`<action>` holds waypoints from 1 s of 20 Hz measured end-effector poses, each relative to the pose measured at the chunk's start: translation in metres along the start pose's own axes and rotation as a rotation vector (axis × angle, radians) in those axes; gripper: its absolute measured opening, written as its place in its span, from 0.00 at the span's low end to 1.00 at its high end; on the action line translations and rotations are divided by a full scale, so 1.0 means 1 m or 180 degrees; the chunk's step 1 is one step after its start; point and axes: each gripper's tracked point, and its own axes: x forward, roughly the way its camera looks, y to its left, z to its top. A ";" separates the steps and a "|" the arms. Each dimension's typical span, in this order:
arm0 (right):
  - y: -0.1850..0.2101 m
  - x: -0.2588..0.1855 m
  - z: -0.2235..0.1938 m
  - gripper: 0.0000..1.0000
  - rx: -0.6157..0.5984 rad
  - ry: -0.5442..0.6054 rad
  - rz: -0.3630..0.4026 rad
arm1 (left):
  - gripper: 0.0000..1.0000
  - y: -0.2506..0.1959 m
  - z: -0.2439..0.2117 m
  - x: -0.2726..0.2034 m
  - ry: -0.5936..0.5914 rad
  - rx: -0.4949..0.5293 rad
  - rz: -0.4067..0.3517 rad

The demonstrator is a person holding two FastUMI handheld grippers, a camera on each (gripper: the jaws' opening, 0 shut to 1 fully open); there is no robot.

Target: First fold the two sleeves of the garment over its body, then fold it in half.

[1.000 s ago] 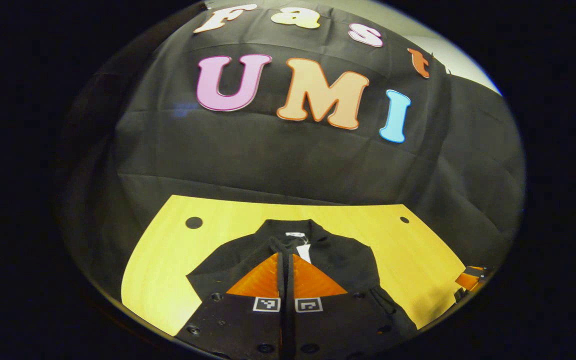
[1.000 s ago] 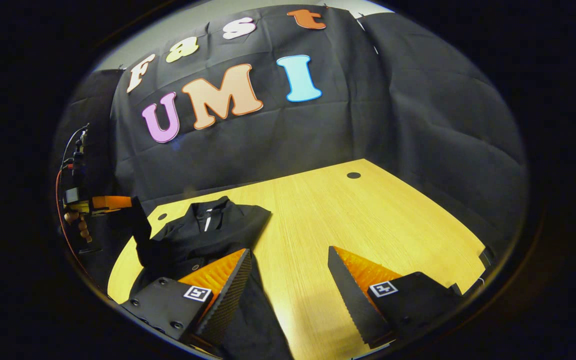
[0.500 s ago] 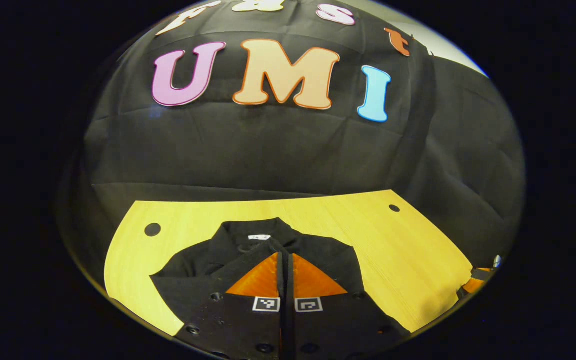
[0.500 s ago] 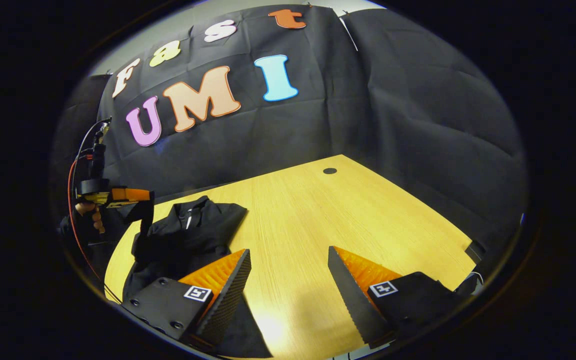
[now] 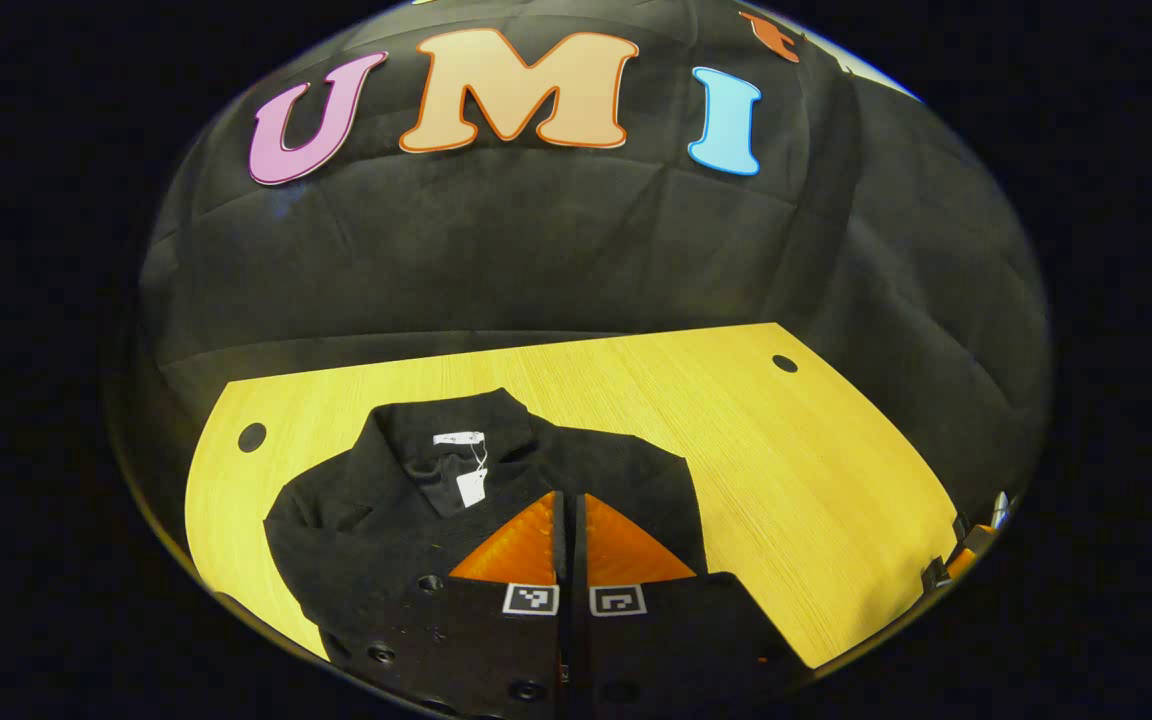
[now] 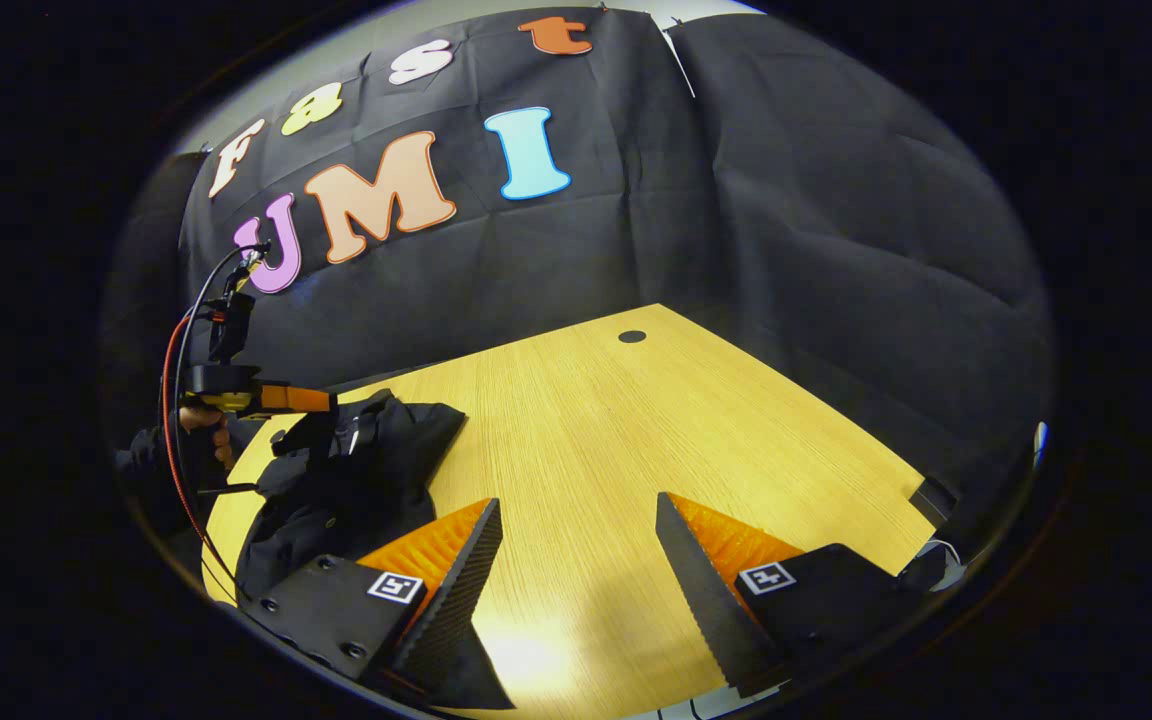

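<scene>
Black garment (image 5: pixel 496 490) lies on the left part of my wooden table (image 5: pixel 816 470), its collar (image 5: pixel 446 440) toward the booth's cloth wall and its body running back toward me, so the long axis goes from the wall side to the near edge. A white tag (image 5: pixel 472 487) hangs at the open neck. In the left gripper view my left gripper (image 5: pixel 569 520) sits low over the garment's middle with its fingers pressed together; dark fabric lies all around them, and I cannot tell whether any of it is caught between them. In the right gripper view my right gripper (image 6: pixel 576 570) is spread wide above bare wood, beside the garment's right edge (nothing between its fingers). That view also catches the left gripper (image 6: pixel 311 425) farther off, over the bunched cloth, with my hand (image 6: pixel 201 422) on its handle and a red cable (image 6: pixel 168 400) looping down from it.
</scene>
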 end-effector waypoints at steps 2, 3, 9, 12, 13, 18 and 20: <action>0.000 0.002 0.000 0.99 -0.0014 0.0018 0.0020 | 0.00 -0.004 0.003 0.003 -0.0006 0.0065 0.0042; 0.002 0.002 -0.001 0.99 -0.0017 0.0022 0.0049 | 0.00 -0.006 0.010 0.001 -0.0070 0.0062 0.0081; 0.020 0.010 -0.003 0.98 -0.0117 0.0043 0.0331 | 0.94 0.022 0.043 -0.068 -0.0725 -0.0069 0.0331; 0.036 0.012 -0.004 0.98 -0.0244 0.0062 0.0531 | 0.94 0.058 0.026 -0.112 -0.0792 -0.0072 0.0599; 0.040 0.013 -0.007 0.99 -0.0300 0.0072 0.0566 | 0.94 0.069 0.016 -0.128 -0.0790 -0.0079 0.0685; 0.073 0.002 -0.018 0.99 -0.0428 0.0061 0.0698 | 0.95 0.108 -0.044 -0.187 -0.0685 -0.0165 0.0924; 0.081 -0.004 -0.026 0.98 -0.0467 0.0088 0.0679 | 0.95 0.117 -0.072 -0.206 -0.0563 -0.0250 0.0966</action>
